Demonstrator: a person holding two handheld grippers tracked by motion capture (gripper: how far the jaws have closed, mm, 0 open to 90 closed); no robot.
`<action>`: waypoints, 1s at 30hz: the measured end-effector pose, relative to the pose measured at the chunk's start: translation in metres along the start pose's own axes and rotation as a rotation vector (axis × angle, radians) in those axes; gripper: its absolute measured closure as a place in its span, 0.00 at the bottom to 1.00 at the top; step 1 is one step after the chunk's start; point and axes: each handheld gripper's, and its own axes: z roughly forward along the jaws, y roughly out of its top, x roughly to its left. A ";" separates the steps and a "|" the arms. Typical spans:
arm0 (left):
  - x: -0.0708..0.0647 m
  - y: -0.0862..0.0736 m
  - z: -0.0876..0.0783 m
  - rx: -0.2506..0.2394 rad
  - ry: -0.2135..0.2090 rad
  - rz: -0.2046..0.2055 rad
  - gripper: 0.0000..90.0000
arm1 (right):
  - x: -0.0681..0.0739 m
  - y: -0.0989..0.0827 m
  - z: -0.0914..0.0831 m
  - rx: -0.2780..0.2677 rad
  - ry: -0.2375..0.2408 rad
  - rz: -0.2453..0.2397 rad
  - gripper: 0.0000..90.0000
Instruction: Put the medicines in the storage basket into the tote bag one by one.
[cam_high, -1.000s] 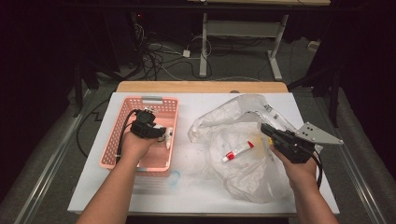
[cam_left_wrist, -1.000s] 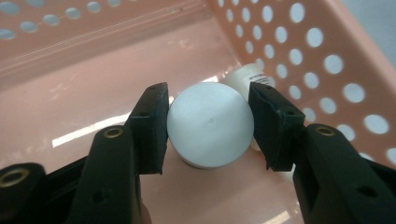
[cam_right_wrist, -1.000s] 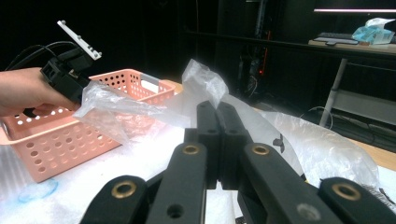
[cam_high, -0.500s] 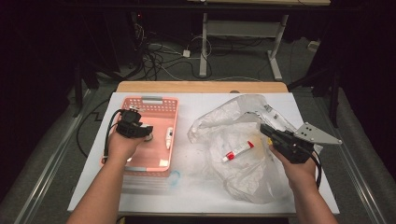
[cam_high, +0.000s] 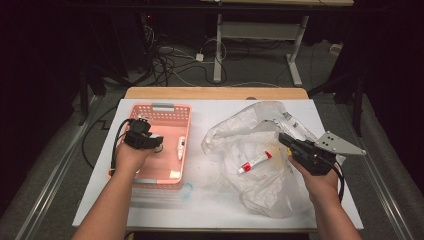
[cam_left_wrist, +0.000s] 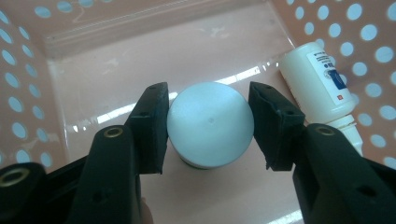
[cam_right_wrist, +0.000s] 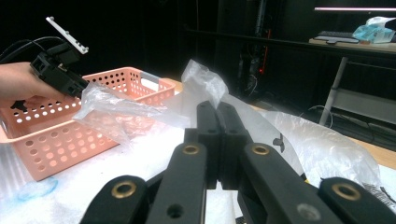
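Jaws of left gripper (cam_left_wrist: 208, 128) clamp white ball (cam_left_wrist: 210, 125) inside basket (cam_high: 165, 112), right gripper (cam_right_wrist: 218, 140) pinches plastic bag (cam_high: 250, 145).

Left gripper view: white bottle (cam_left_wrist: 322, 81) cut off at the right picture edge, label print too small to read. Round white cap (cam_left_wrist: 210, 123) hides whatever body sits under it. High view: plastic bag (cam_high: 260, 165) veils the table's right edge; tube (cam_high: 254, 162) lettering illegible.
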 end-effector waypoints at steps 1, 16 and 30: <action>0.000 0.000 0.000 0.001 0.000 0.001 0.54 | 0.000 0.000 0.000 0.000 0.000 0.000 1.00; -0.021 -0.001 -0.027 -0.093 -0.053 0.058 0.54 | 0.000 0.000 0.000 0.001 -0.001 0.000 1.00; -0.051 -0.023 -0.053 -0.183 -0.107 0.115 0.54 | 0.001 0.001 -0.001 -0.005 0.001 -0.004 1.00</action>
